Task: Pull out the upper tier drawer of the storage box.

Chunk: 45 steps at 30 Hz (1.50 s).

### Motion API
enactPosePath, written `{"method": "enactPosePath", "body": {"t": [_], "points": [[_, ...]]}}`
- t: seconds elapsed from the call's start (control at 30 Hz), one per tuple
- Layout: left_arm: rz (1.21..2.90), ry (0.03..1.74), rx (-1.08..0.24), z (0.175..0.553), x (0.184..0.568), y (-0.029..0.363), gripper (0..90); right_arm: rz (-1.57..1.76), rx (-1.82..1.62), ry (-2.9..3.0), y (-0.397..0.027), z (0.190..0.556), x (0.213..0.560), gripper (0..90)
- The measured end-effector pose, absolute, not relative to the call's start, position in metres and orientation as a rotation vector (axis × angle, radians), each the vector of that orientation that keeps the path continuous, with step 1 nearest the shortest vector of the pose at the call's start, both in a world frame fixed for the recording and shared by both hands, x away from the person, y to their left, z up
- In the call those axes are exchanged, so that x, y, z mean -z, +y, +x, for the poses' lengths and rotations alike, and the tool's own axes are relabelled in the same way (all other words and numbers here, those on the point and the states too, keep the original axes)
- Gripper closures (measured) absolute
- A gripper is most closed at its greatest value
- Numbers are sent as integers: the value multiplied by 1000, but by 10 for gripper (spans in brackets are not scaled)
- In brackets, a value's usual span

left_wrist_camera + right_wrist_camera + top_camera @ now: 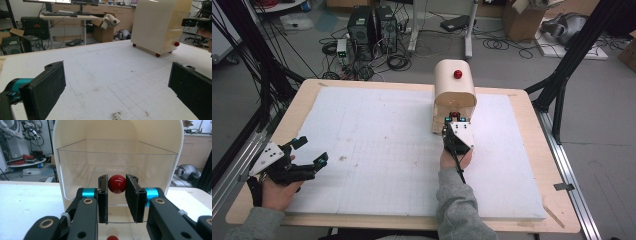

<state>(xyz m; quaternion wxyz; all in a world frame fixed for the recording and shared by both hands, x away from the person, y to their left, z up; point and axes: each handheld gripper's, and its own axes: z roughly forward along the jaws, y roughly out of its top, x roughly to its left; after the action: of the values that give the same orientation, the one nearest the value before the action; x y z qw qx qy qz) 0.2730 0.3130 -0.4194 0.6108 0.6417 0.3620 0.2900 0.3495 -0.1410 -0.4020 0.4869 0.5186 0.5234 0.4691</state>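
1. The cabinet (455,82) has a smooth cream plastic-looking shell with a soft sheen.
2. Its drawer (75,170), at the cabinet's front, is clear glossy plastic.
3. The drawer's knob (117,184) is glossy red, with bright highlights.
4. In front of the cabinet, the white sheet (377,145) looks matt, faintly gridded and stained.
5. Under that sheet, the table (302,100) edge looks like pale wood.
6. The right gripper (117,195) at the knob has matt black jaws with shiny teal metallic collars.
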Motion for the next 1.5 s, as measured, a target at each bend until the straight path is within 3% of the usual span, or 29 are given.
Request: {"method": "enactPosePath", "body": {"t": [0.67,1.5], "points": [[1485,835,-672,273,419,313,17,1255,-1141,1280,-142,344,399,737],[1488,831,-676,273,418,312,17,1235,-1176,1260,-141,298,406,737]]}}
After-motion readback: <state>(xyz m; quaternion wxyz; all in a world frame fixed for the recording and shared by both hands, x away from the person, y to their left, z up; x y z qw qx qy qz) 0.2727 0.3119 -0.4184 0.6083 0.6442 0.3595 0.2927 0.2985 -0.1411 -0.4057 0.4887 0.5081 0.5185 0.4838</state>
